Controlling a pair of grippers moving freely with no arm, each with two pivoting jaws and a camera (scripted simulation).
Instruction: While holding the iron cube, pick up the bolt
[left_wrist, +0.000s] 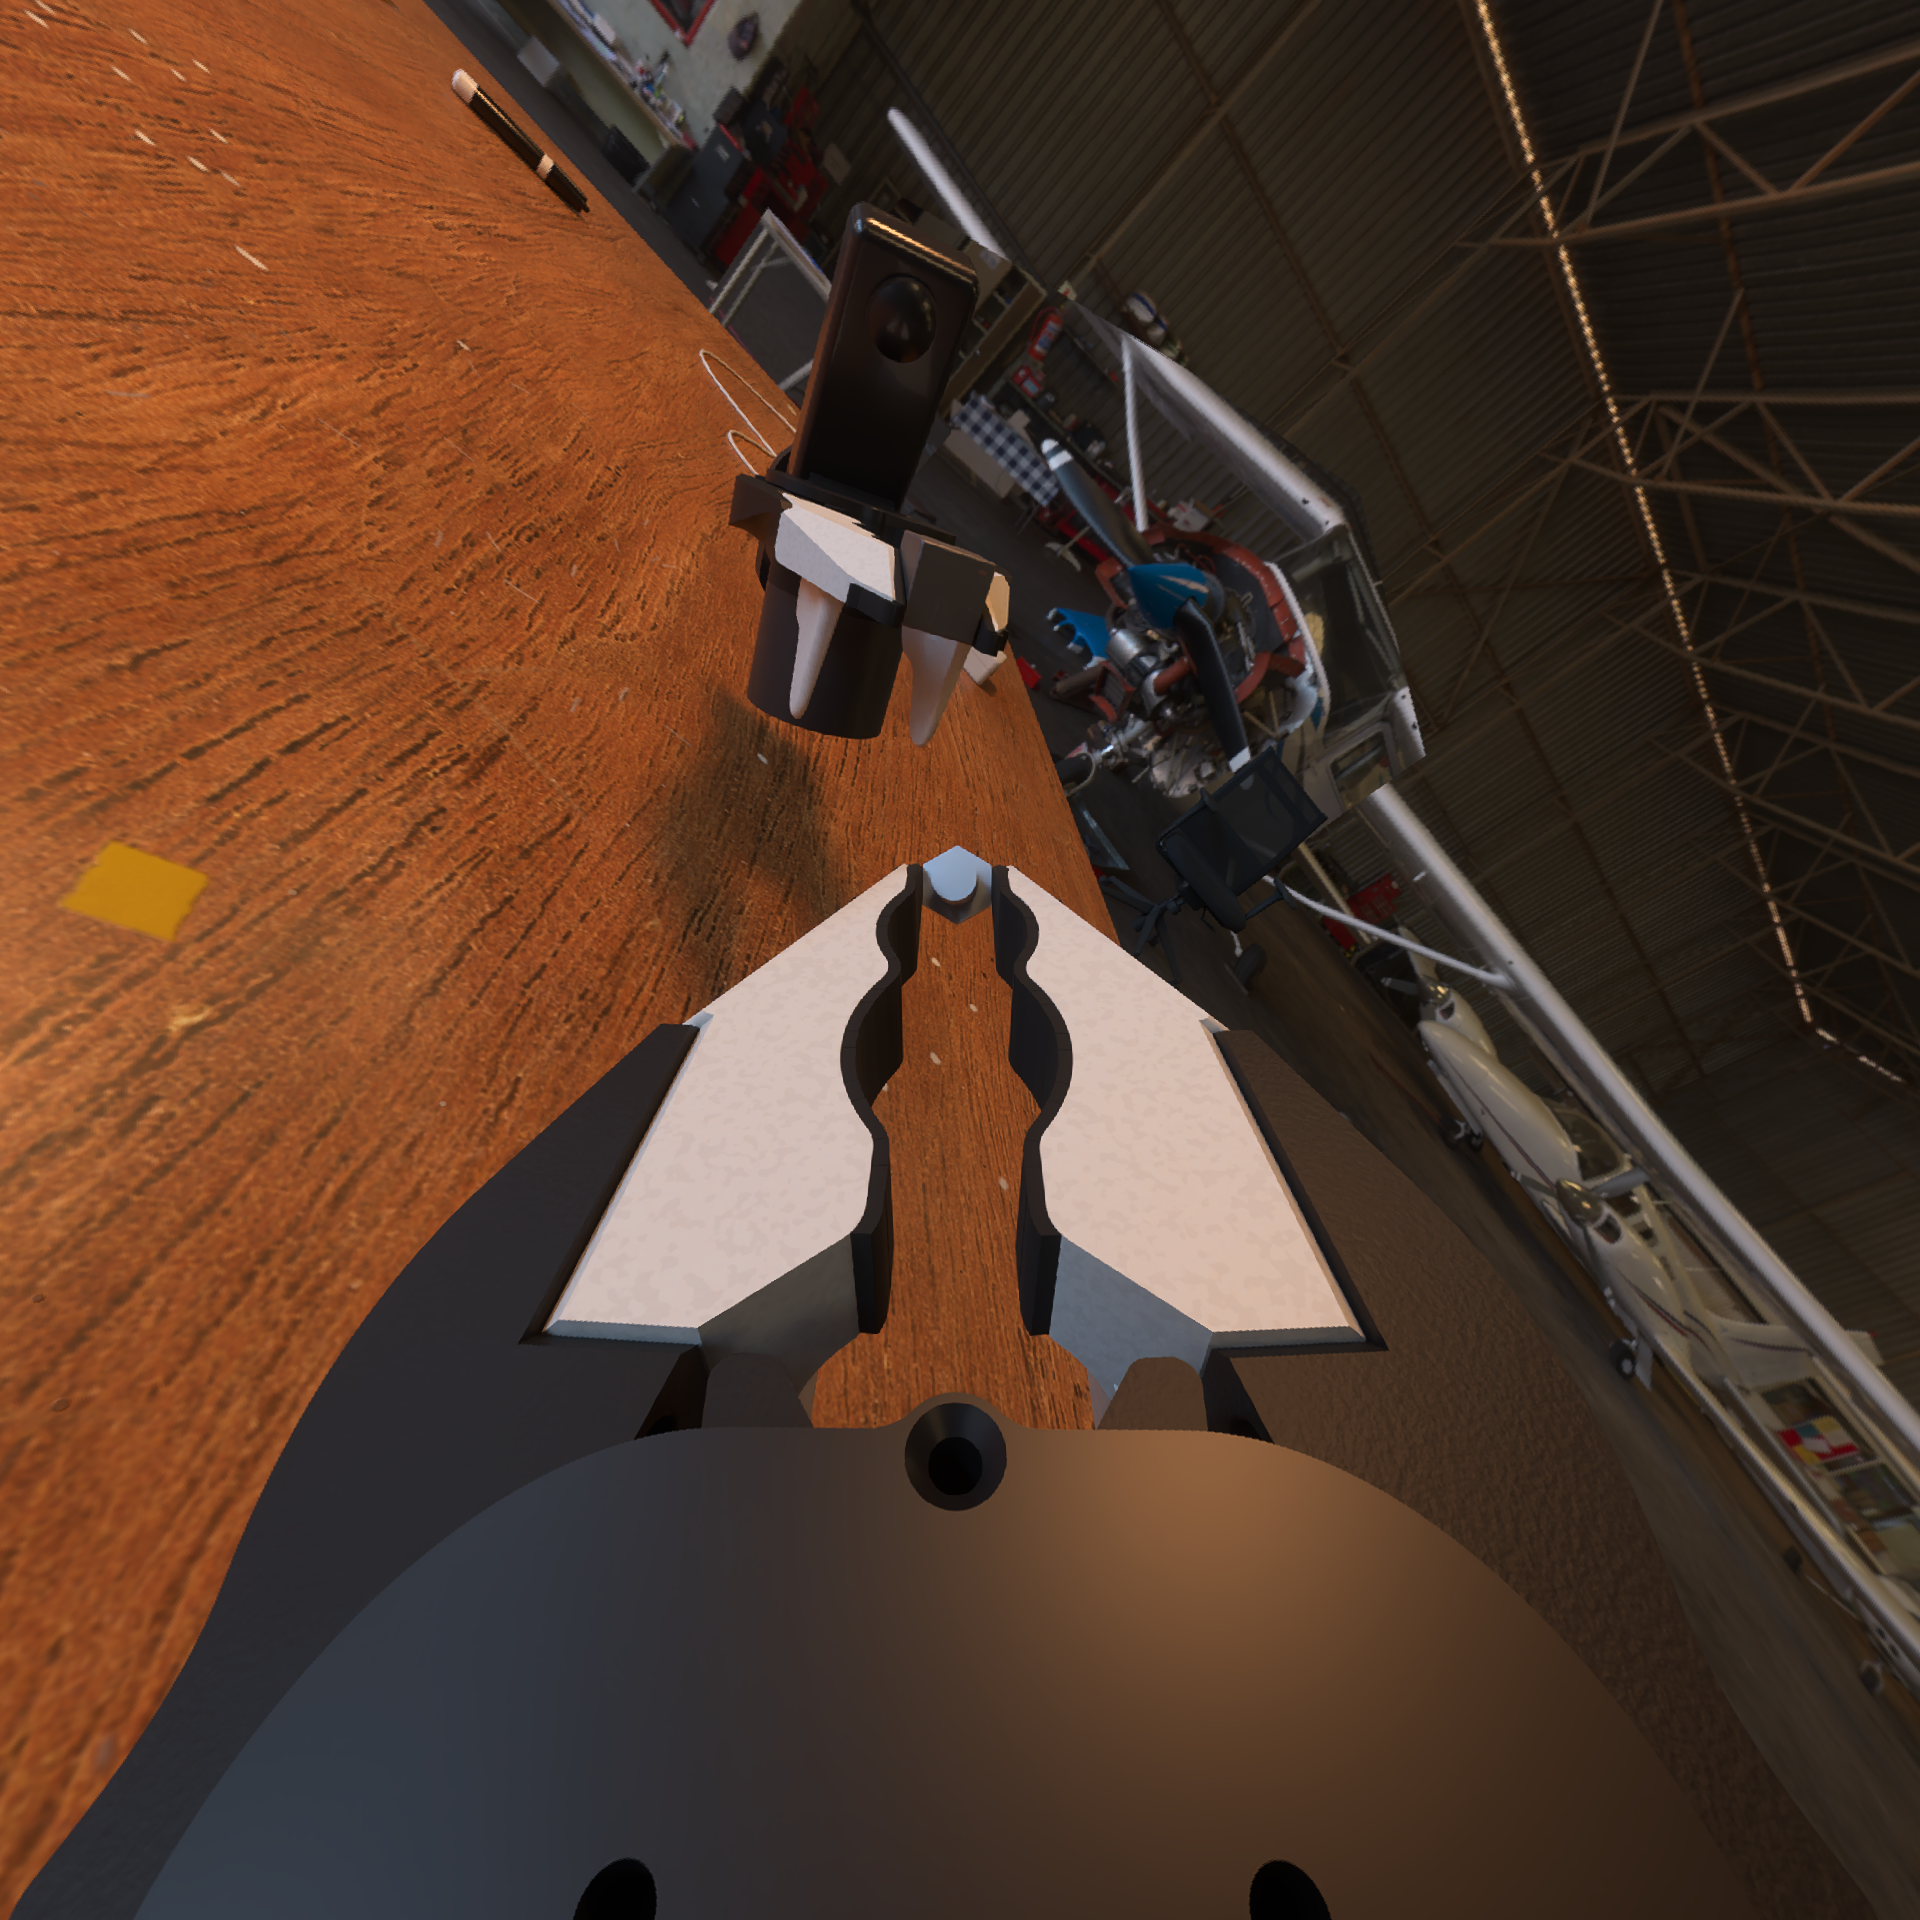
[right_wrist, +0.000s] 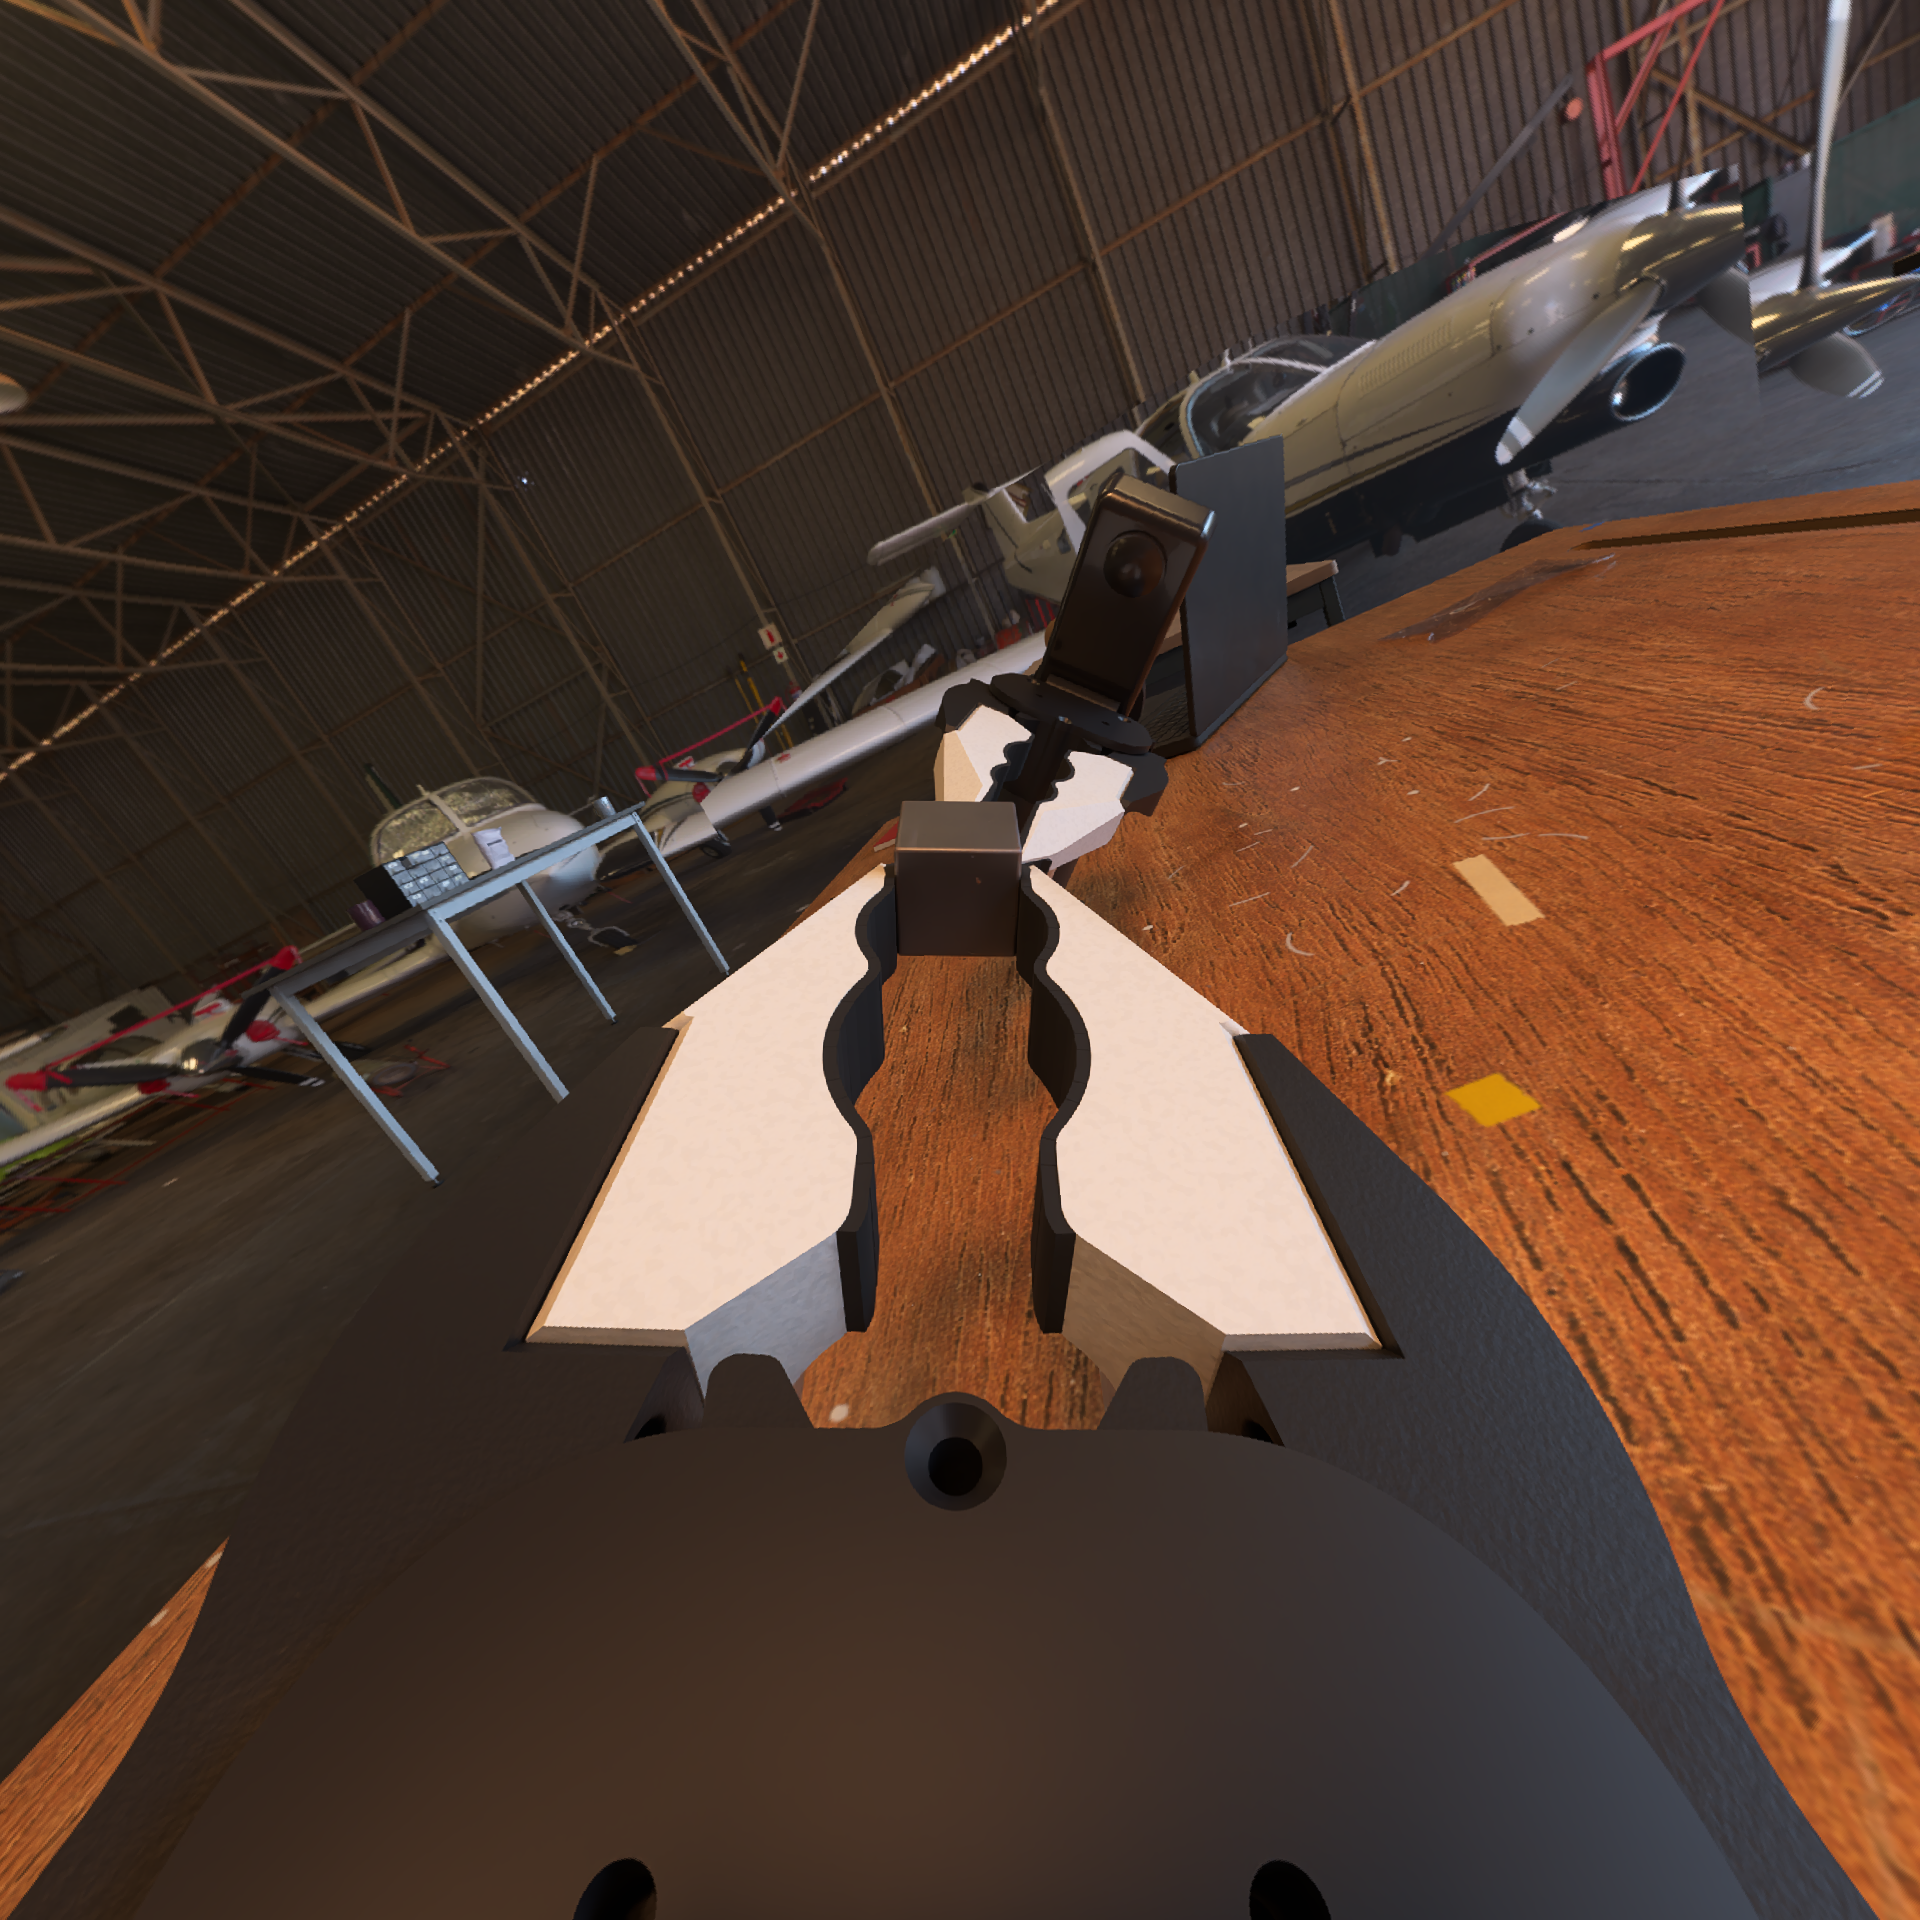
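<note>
My left gripper (left_wrist: 956, 883) is closed around a small grey bolt (left_wrist: 954, 891), one fingertip on each side of its hex head, close above the wooden table (left_wrist: 416, 520) near its edge. My right gripper (right_wrist: 956, 904) is shut on the dark iron cube (right_wrist: 956, 894) and holds it above the table. The right gripper also shows in the left wrist view (left_wrist: 862, 727), hovering just beyond the bolt with its fingers pointing down; I cannot make out the cube there. The left gripper shows behind the cube in the right wrist view (right_wrist: 1049, 790), with its tips hidden.
A black marker (left_wrist: 520, 140) lies far off on the table. A yellow square patch (left_wrist: 135, 890) and a thin white wire loop (left_wrist: 743, 400) are on the wood. A dark upright panel (right_wrist: 1231, 592) stands behind the left gripper. The table edge (left_wrist: 1049, 748) runs close by.
</note>
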